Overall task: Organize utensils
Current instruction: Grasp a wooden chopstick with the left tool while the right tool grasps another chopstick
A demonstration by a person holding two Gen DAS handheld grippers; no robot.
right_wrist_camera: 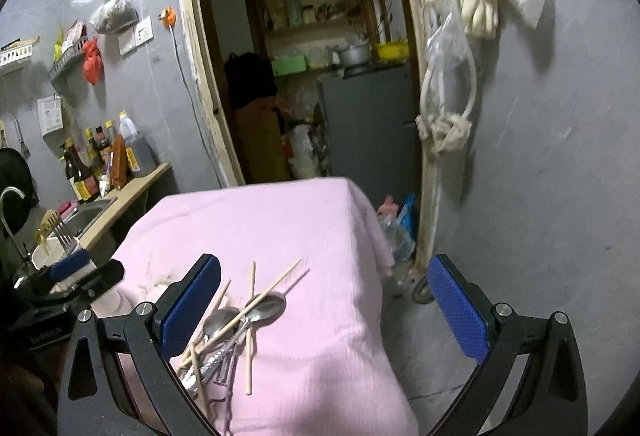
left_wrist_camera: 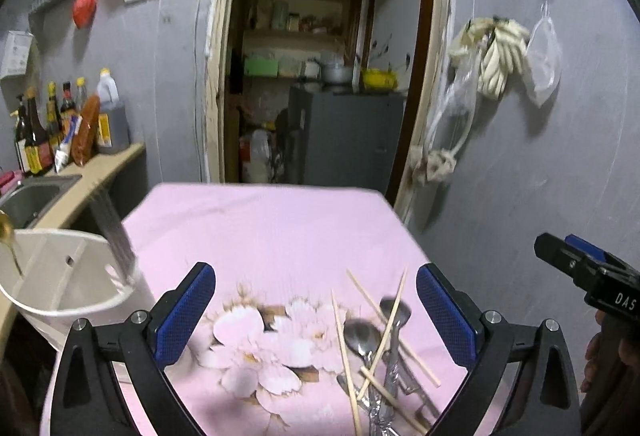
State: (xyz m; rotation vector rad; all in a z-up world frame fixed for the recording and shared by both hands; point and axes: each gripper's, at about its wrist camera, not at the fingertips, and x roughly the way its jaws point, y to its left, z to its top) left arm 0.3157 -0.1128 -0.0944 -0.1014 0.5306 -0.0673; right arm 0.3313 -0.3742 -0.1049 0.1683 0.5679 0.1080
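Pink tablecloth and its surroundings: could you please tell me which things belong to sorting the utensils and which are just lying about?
Belonging to the job:
- spoons
- wooden chopsticks
- white holder with a fork in it

Just lying about:
- sauce bottles by the sink
- red bag and cloths on the wall

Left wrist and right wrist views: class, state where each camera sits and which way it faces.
Left wrist: on the left gripper, facing forward and down over the pink table toward the doorway; own open fingers show, plus the right gripper at right.
Right wrist: on the right gripper, same heading; open fingers show, left gripper at left.
Shared: spoons, chopsticks, white holder.
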